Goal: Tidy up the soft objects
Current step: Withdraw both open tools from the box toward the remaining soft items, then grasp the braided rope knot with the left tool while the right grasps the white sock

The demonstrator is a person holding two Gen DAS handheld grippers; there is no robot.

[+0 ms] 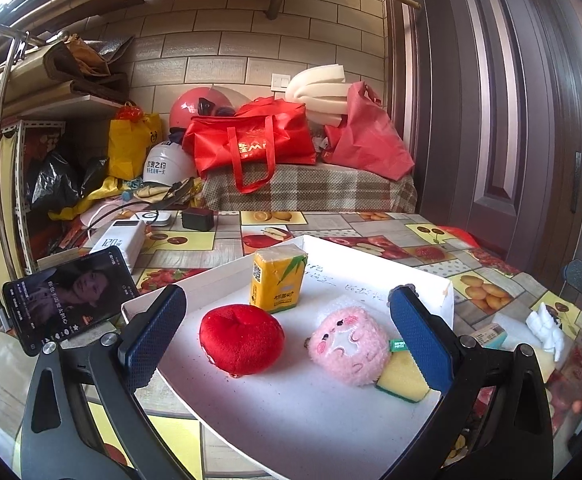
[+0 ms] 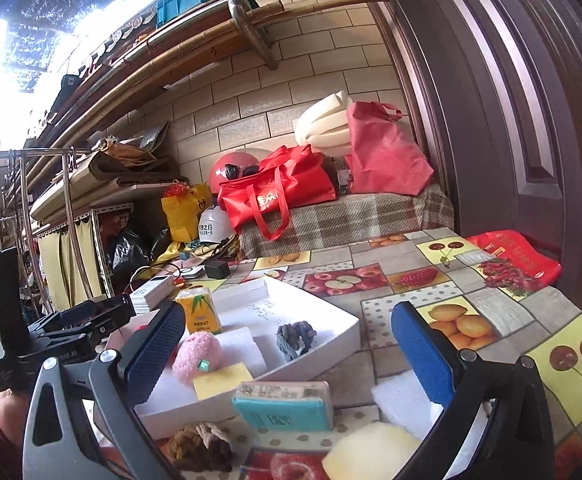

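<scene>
The white tray [image 1: 431, 280] lies on my bench [image 1: 371, 224], and I place everything by it. Inside it, the red plush heart [image 1: 242, 339] lies near the front, with the pink plush toy [image 1: 349, 350] just beside it and touching a yellow sponge [image 1: 401, 376]. The yellow tissue pack [image 1: 278, 278] stands upright toward the tray's back. From my right wrist view a grey cloth bundle [image 2: 295, 338] and a white foam block [image 2: 241, 348] also lie in the tray.

My left tongs [image 1: 287, 340] are spread wide over the tray, pinching nothing, the heart and the pink toy between the fingers. My right tongs [image 2: 287, 352] are spread too, empty, above the tray's near edge.

Outside the tray, just in front of it, lie a teal packet [image 2: 287, 410], a brown knotted rope [image 2: 201, 446], a pale yellow puff [image 2: 371, 454] and a white foam pad [image 2: 403, 400]. A phone [image 1: 67, 292] stands left of the tray.
</scene>
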